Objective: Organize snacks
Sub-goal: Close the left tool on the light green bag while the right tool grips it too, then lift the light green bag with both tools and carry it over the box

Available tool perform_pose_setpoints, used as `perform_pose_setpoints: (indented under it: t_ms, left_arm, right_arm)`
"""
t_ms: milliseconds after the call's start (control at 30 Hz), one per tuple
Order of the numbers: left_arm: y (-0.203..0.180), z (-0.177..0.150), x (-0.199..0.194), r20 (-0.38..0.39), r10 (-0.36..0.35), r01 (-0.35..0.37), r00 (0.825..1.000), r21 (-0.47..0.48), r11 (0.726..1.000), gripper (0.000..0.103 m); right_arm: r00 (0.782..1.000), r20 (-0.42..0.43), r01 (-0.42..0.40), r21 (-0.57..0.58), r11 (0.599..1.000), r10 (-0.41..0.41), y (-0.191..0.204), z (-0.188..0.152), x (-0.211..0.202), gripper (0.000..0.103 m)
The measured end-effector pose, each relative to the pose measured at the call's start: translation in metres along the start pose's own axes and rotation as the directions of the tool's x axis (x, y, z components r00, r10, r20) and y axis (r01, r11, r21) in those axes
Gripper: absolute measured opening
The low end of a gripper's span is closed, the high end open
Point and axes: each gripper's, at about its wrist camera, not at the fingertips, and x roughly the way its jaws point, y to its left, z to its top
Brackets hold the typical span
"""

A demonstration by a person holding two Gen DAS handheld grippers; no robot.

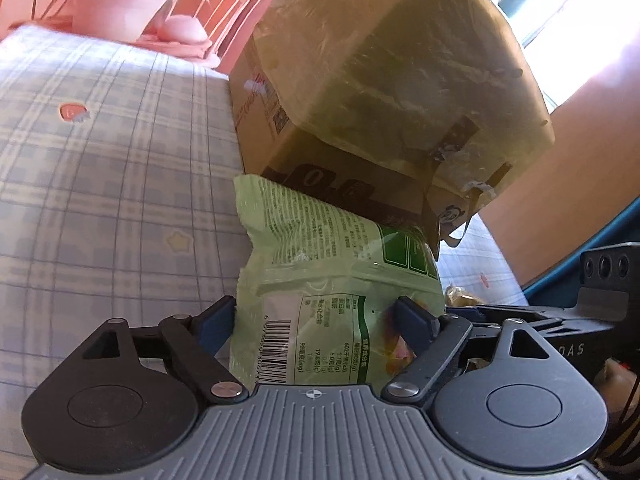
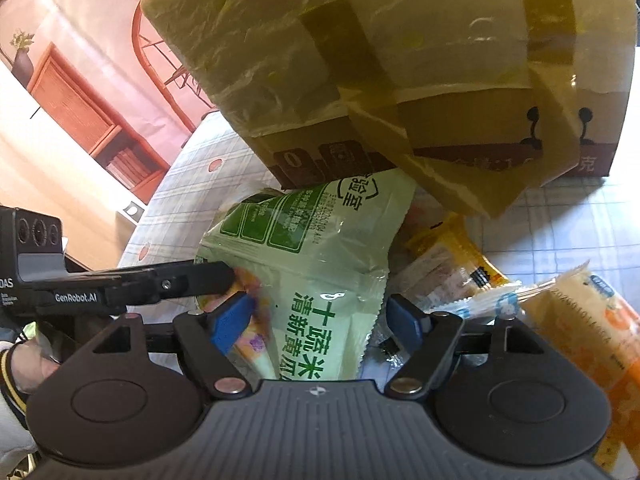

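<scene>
**Operator:** Claw status, left unit?

**Inspector:** Left claw (image 1: 318,316) is spread. Its blue pads (image 1: 218,320) stand on either side of the near end of the green snack packet (image 1: 320,240). The left pad sits right at the packet's edge. The right pad overlaps the packet's right margin. No squeeze shows on the wrapper.

**Operator:** Right unit?

**Inspector:** Right claw (image 2: 320,316) is also spread and has the same packet between its pads. A clear gap shows between the right pad and the packet's serrated edge. The left pad sits next to a small colourful wrapper (image 2: 250,320). I cannot tell whether they touch.

**Operator:** Location of the packet?

**Inspector:** It is on the table (image 1: 100,160), which is covered by a checked cloth. The packet's far end reaches the near lower edge of the taped cardboard box (image 1: 400,60). I cannot tell whether they make contact.

**Operator:** Other items?

**Inspector:** Orange snack packets (image 2: 452,256) lie on the table just right of the green packet, near the box. A potted plant (image 1: 116,4) stands at the far left. A hand (image 2: 28,360) grips the left claw's handle at the near left.
</scene>
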Motion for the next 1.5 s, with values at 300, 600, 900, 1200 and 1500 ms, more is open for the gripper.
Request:
perform_pose_setpoints:
  t_ms: [300, 600, 900, 1200, 1500]
  left_arm:
    - [0.002, -0.005, 0.002, 0.015, -0.058, 0.059, 0.998, -0.069, 0.996, 0.076]
    - [-0.017, 0.000, -0.022, 0.050, -0.042, 0.044, 0.998, -0.034, 0.998, 0.074]
    - [-0.048, 0.008, -0.054, 0.099, -0.010, 0.009, 0.995, 0.018, 1.000, 0.074]
    - [-0.077, 0.015, -0.081, 0.162, 0.022, -0.035, 0.986, 0.073, 0.997, 0.075]
    - [-0.117, 0.040, -0.104, 0.230, 0.034, -0.070, 0.973, 0.148, 0.986, 0.075]
  right_arm:
    - [1.000, 0.010, -0.005, 0.000, 1.000, 0.005, 0.000, -0.001, -0.002, 0.070]
    - [0.998, 0.056, -0.040, -0.017, 0.999, 0.041, 0.007, -0.001, -0.019, 0.068]
    - [0.986, 0.136, -0.085, -0.055, 0.995, 0.092, 0.017, -0.001, -0.053, 0.068]
    - [0.966, 0.211, -0.128, -0.103, 0.986, 0.148, 0.028, 0.002, -0.086, 0.068]
    - [0.936, 0.292, -0.161, -0.147, 0.976, 0.198, 0.036, 0.022, -0.121, 0.068]
